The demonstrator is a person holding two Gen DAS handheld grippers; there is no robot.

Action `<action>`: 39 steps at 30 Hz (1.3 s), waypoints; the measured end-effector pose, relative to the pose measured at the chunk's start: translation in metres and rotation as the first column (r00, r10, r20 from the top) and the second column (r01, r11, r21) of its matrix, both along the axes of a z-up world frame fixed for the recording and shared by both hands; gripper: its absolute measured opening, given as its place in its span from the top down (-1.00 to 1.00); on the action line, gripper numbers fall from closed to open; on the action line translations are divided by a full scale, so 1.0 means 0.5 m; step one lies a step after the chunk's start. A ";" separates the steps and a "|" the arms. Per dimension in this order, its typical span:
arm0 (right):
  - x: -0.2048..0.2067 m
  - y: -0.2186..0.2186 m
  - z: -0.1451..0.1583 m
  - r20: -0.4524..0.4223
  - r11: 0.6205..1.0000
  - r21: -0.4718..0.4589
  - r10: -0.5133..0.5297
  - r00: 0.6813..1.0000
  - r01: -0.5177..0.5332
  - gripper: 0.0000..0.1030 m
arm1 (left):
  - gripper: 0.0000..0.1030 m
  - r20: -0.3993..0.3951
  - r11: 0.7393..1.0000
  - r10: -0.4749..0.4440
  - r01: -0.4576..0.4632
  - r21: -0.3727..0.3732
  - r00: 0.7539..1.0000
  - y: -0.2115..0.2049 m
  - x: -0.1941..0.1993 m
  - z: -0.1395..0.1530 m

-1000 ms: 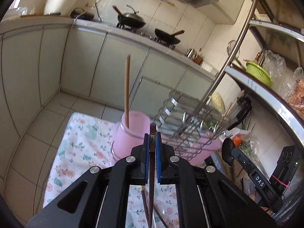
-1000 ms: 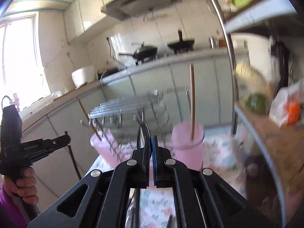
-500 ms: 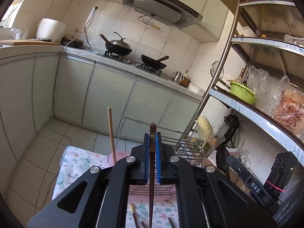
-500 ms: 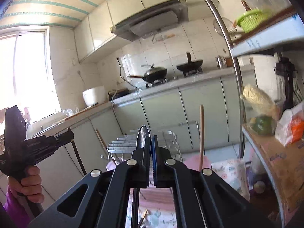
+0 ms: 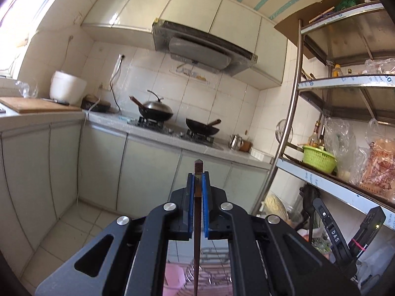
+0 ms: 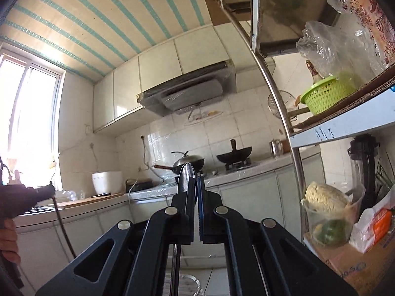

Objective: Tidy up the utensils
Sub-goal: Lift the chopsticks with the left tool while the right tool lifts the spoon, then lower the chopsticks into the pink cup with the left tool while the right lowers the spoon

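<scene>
Clamping a dark chopstick (image 5: 196, 224) (upright), left hand-held gripper (image 5: 197, 181), air ahead

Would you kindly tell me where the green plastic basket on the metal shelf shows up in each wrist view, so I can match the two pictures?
Left wrist view: the green basket sits at right, mid-height, on the metal shelf.
Right wrist view: it is upper right, seen from below.
Shared landmark: the range hood over the stove, centre in both views.

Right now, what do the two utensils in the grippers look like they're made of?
Left gripper: chopstick, probably dark lacquered wood; slim, brown, squared tip. Right gripper: utensil handle, probably polished steel; rounded, mirror-bright.
</scene>
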State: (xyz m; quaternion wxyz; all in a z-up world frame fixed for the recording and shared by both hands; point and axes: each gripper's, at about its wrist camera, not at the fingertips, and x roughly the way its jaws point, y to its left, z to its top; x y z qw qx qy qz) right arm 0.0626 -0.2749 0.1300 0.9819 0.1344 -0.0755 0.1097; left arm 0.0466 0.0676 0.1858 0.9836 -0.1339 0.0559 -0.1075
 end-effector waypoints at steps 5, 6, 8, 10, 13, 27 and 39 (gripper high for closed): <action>0.050 -0.002 -0.013 0.033 0.999 -0.007 -0.040 0.999 0.040 0.96 | 0.91 0.040 0.997 0.059 -0.061 0.049 0.997 -0.008 0.034 -0.002; 0.060 -0.002 -0.018 0.036 0.999 -0.009 -0.045 0.998 0.045 0.96 | 0.91 0.040 0.996 0.066 -0.068 0.060 0.997 -0.010 0.042 -0.007; 0.081 -0.004 -0.024 0.036 0.999 -0.012 -0.051 0.998 0.051 0.96 | 0.90 0.029 0.993 0.080 -0.082 0.090 0.996 -0.019 0.062 -0.026; 0.098 -0.009 -0.037 0.031 0.998 -0.008 -0.061 0.998 0.061 0.96 | 0.90 0.005 0.990 0.081 -0.081 0.112 0.997 -0.027 0.081 -0.051; 0.121 -0.019 -0.056 0.013 0.998 0.007 -0.069 0.998 0.069 0.96 | 0.90 -0.041 0.990 0.076 -0.070 0.122 0.996 -0.031 0.105 -0.090; 0.166 -0.030 -0.126 -0.004 0.990 -0.045 -0.132 0.991 0.132 0.96 | 0.90 -0.148 0.995 0.054 -0.041 0.087 0.988 -0.022 0.148 -0.180; 0.161 -0.020 -0.119 0.045 0.978 -0.105 -0.175 0.984 0.179 0.95 | 0.90 -0.182 0.997 0.048 -0.035 0.075 0.982 -0.023 0.159 -0.205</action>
